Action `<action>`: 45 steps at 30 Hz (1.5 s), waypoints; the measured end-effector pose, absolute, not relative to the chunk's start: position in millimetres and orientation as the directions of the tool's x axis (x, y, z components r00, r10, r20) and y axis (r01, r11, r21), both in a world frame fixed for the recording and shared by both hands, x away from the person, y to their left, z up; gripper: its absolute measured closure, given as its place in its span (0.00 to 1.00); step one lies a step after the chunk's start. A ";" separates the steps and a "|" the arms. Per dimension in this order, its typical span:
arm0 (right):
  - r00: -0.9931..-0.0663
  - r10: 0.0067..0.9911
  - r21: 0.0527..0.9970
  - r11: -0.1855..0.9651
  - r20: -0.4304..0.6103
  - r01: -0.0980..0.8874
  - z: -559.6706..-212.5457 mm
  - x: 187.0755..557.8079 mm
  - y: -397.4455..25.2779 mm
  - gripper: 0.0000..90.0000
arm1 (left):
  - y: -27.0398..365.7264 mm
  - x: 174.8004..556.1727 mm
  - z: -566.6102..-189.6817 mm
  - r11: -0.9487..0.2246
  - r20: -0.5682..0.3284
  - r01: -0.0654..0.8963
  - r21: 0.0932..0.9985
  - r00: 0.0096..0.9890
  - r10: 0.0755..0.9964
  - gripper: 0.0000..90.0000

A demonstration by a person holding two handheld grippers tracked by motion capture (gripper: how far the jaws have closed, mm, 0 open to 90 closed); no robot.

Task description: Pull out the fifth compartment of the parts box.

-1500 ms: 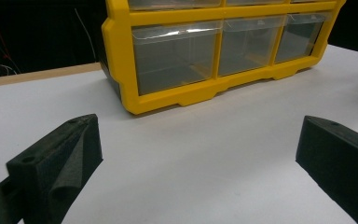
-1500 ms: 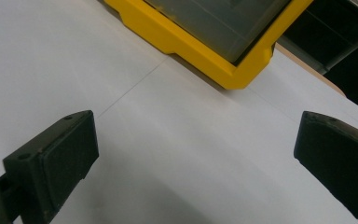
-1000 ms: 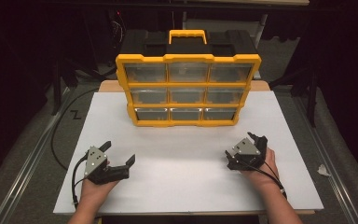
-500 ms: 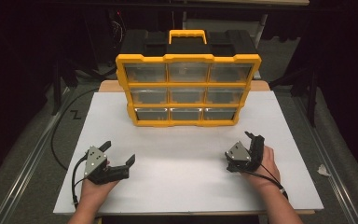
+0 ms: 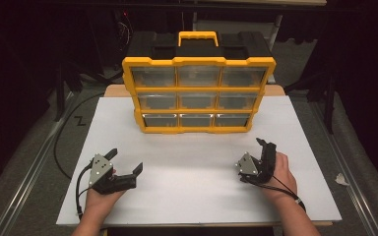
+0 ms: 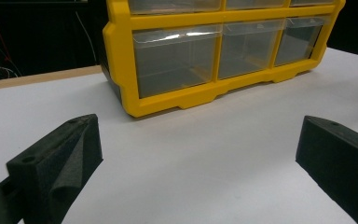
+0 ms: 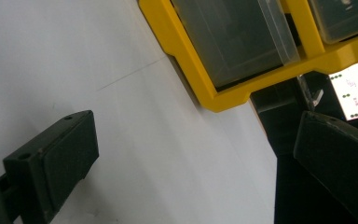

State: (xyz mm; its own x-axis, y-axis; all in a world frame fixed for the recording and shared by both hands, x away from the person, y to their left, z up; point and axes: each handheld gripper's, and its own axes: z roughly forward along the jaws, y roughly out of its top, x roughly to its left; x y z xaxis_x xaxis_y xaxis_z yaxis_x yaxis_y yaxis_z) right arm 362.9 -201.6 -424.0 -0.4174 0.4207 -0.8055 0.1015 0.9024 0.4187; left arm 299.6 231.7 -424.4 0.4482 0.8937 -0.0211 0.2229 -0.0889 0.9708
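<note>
A yellow drawer cabinet is stood upright at the far middle of the white table top, its nine clear drawers turned toward the person, presumably so that each front can be reached and its contents seen through the plastic. All the drawers appear to be pushed in; what lies inside them cannot be made out. The carrying handle is kept on top, out of the way of the drawer fronts.

The left gripper is held low over the near left part of the table, well apart from the cabinet, with its jaws spread wide and nothing between them. In the left gripper view the bottom row of drawers is faced squarely, which suggests the gripper is aimed there in readiness for a pull.

The right gripper is held at the near right, rolled onto its side, so that in the right gripper view the cabinet's lower corner is seen tilted. Its jaws are also spread and empty. That turned pose is judged to suit a sideways pinch on a drawer lip, though no contact has been made
</note>
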 end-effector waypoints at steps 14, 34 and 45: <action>-0.370 0.275 0.279 0.959 -0.887 0.044 -423.2 356.0 -195.2 0.01 | 232.1 299.4 -424.1 -0.088 -0.022 0.221 0.971 0.448 0.894 0.01; -0.326 0.089 0.102 0.995 -0.941 -0.022 -426.7 348.1 -183.6 0.01 | 231.4 299.4 -424.5 -0.100 -0.008 0.222 0.970 0.442 0.897 0.01; -0.295 0.016 0.036 0.997 -0.955 -0.062 -427.4 343.8 -170.9 0.03 | 230.5 301.3 -425.8 -0.110 -0.010 0.239 0.965 0.453 0.892 0.00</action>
